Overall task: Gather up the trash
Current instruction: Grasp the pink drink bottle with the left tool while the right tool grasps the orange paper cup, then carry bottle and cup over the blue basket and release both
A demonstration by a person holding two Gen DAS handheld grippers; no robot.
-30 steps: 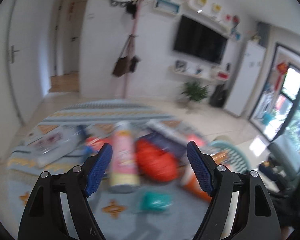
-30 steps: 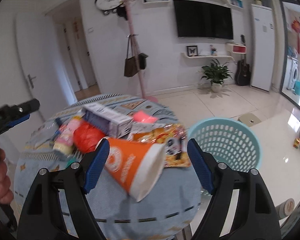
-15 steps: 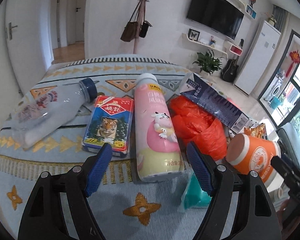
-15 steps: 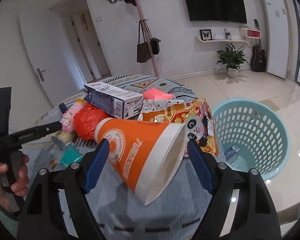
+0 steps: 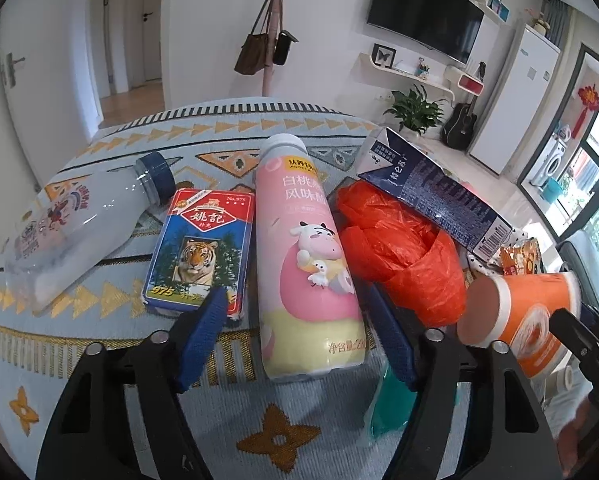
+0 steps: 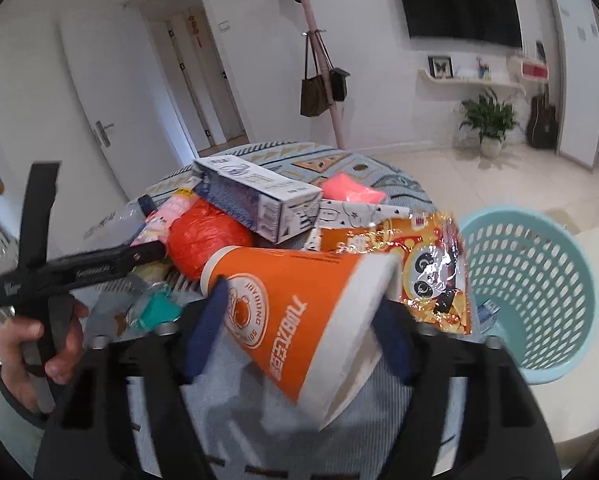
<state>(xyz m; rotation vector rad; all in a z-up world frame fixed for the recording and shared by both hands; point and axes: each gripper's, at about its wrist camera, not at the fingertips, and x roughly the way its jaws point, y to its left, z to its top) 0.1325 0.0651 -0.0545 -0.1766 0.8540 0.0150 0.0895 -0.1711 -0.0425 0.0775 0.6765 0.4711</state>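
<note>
Both grippers closing mid-grasp: left gripper around the lying pink plastic drink bottle, pads not yet touching; right gripper pinching the tipped orange paper cup at frame centre; next, lift toward the turquoise perforated basket, right.

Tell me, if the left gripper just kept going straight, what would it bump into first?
Probably the pink bottle. It lies between the closing jaws of the left gripper, pointing away along its line. Whether the pads touch it yet is unclear.
</note>
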